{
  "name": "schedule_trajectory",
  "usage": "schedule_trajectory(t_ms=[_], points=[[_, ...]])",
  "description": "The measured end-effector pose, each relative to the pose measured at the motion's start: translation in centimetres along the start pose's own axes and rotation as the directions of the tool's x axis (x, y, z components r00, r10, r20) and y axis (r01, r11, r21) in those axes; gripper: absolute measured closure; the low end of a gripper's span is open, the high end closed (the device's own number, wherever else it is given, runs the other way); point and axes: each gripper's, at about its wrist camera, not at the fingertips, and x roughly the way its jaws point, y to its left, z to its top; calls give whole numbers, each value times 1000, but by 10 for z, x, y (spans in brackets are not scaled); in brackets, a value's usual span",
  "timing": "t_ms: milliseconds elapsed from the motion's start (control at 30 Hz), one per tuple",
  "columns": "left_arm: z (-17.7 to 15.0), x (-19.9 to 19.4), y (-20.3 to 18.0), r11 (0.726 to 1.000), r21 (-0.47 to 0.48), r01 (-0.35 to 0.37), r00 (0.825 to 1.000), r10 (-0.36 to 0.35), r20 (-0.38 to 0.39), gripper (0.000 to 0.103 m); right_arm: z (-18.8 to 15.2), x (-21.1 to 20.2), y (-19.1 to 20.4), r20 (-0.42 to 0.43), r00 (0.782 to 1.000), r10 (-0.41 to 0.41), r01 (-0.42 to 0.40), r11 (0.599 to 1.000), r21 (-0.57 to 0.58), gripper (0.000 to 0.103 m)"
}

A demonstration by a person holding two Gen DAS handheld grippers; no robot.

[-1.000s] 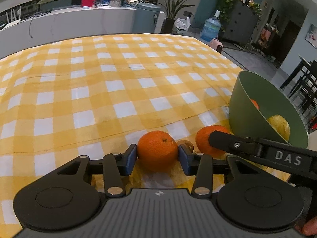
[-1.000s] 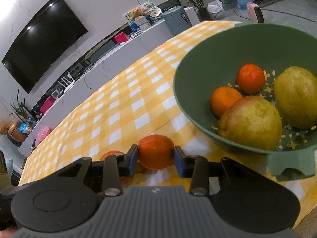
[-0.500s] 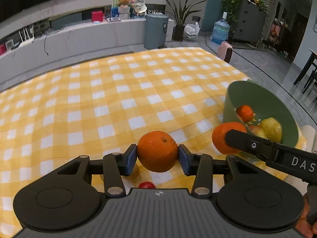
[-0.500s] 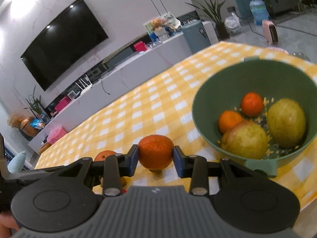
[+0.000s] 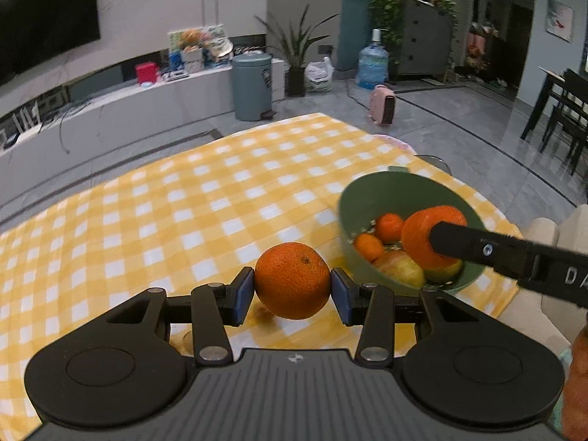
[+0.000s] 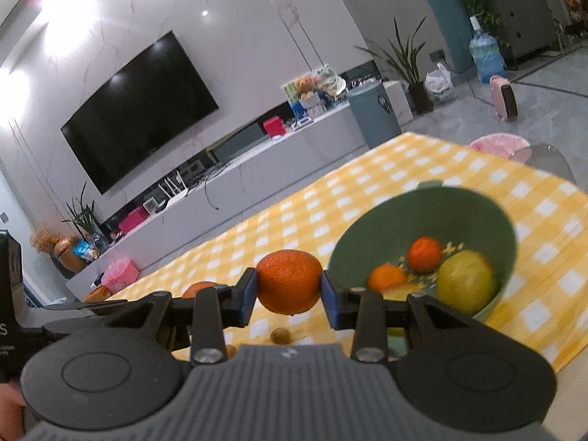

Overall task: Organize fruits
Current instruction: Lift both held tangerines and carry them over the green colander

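My left gripper (image 5: 293, 291) is shut on an orange (image 5: 292, 285) and holds it well above the yellow checked tablecloth (image 5: 183, 213). My right gripper (image 6: 287, 294) is shut on a second orange (image 6: 288, 281), which also shows in the left wrist view (image 5: 428, 237) above the green bowl (image 5: 389, 191). The green bowl (image 6: 371, 228) holds two small oranges (image 6: 424, 254) and two yellow-green pears (image 6: 465, 281). It sits near the table's right edge.
Small brown nuts (image 6: 281, 336) lie on the cloth under my right gripper. The left gripper's orange (image 6: 198, 288) shows behind my right fingers. The table's right edge drops to the floor past the bowl. A low cabinet and TV stand behind the table.
Both grippers have lifted their oranges off the table and risen. The right gripper's orange has moved over the green bowl. The table now looks farther below.
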Motion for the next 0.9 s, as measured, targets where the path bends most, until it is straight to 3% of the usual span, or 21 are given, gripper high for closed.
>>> schedule_trajectory(t_ms=[167, 467, 733, 900], points=[[10, 12, -21, 998, 24, 52, 999, -52, -7, 52, 20, -17, -21, 7, 1000, -19, 20, 998, -56, 69], [36, 54, -50, 984, 35, 173, 984, -171, -53, 52, 58, -17, -72, -55, 995, -79, 70, 986, -151, 69], [51, 94, -64, 976, 102, 191, 977, -178, -120, 52, 78, 28, -91, -176, 978, -110, 59, 961, -271, 69], [56, 120, -68, 967, 157, 203, 970, -176, -165, 52, 79, 63, -90, -236, 956, -177, 59, 899, -435, 69]])
